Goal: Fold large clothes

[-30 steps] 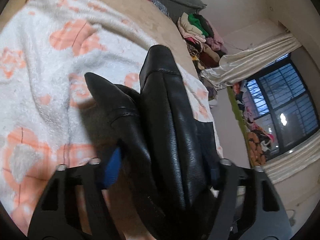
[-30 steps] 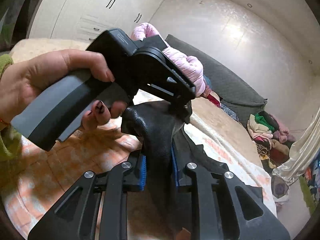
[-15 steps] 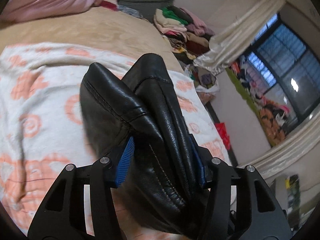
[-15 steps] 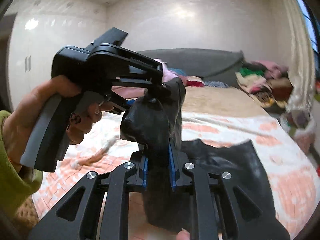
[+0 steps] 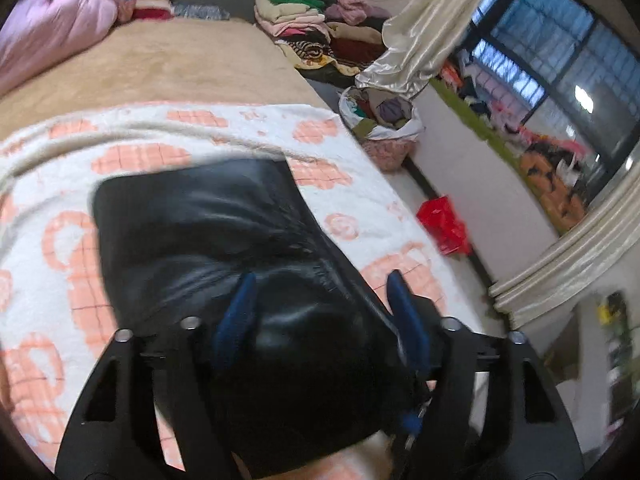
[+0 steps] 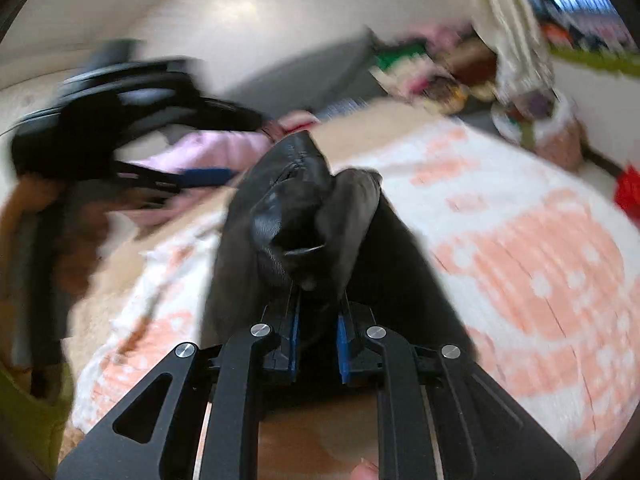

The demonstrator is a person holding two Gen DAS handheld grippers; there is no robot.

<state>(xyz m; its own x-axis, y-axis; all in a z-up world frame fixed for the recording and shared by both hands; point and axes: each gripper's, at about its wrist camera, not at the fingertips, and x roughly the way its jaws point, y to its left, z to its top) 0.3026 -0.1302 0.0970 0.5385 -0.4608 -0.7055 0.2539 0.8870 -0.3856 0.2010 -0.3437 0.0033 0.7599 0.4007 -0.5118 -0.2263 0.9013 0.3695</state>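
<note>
A black leather garment (image 5: 208,232) lies on the white and orange blanket (image 5: 360,200) on the bed. My left gripper (image 5: 320,304) is open, its blue pads wide apart above the garment, nothing clamped between them. My right gripper (image 6: 318,320) is shut on a bunched edge of the black leather garment (image 6: 304,216) and holds it up above the bed. The left gripper shows blurred at the left of the right wrist view (image 6: 120,120), apart from the garment.
A pink quilt (image 5: 52,24) and grey headboard sit at the bed's far end. Stacked clothes (image 5: 312,20), a laundry basket (image 5: 384,128), a red bag (image 5: 444,224) on the floor, curtains and a window stand to the right.
My left gripper has opened and let go of the garment, which has dropped flatter onto the blanket. My right gripper keeps its hold and has swung, blurring its view.
</note>
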